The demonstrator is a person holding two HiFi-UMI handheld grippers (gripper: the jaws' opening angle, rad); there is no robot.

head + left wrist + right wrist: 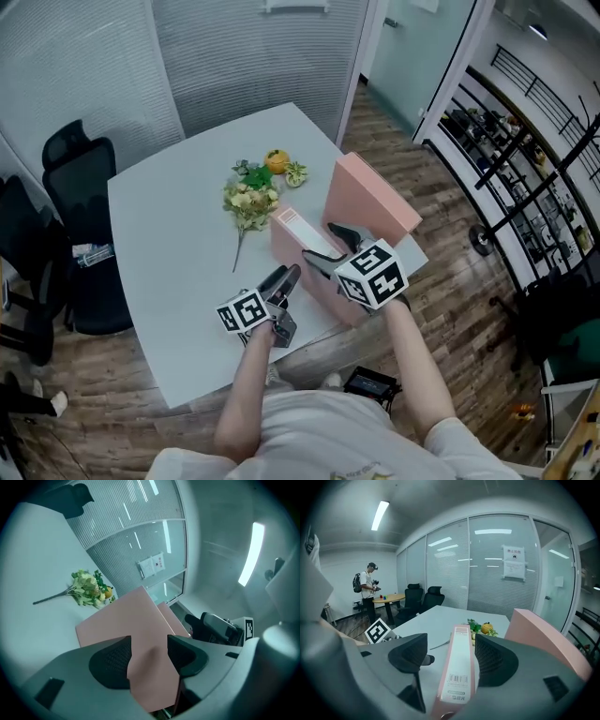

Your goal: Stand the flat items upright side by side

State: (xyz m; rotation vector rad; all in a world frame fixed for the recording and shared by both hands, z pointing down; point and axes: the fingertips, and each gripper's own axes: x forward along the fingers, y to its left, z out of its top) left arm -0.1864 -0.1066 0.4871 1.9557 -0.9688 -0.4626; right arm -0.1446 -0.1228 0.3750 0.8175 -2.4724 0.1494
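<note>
So we're looking at two pink binders on the grey table [178, 244]. The first binder [298, 227] is up on edge with its white-labelled spine facing up, near the table's front edge. The second binder [366, 202] stands just beside it on the far right side and looks a bit tilted to us.

The right gripper [335, 246] comes in from above at a downward slant. In the right gripper view its jaws are spread apart either side of the spine, with a clear gap on the left side, so nothing is clamped. The left gripper [284, 279] points level at the first binder's left cover. Its jaws are wide apart too, and the pink cover [136, 625] fills the space between them. We honestly can't tell whether the tips touch the cover or just sit very close.

Further back on the table there's a bunch of flowers [248, 199] lying flat with an orange [277, 160] next to it, well apart from the binders. Black chairs [75, 187] sit off the table's left side.
</note>
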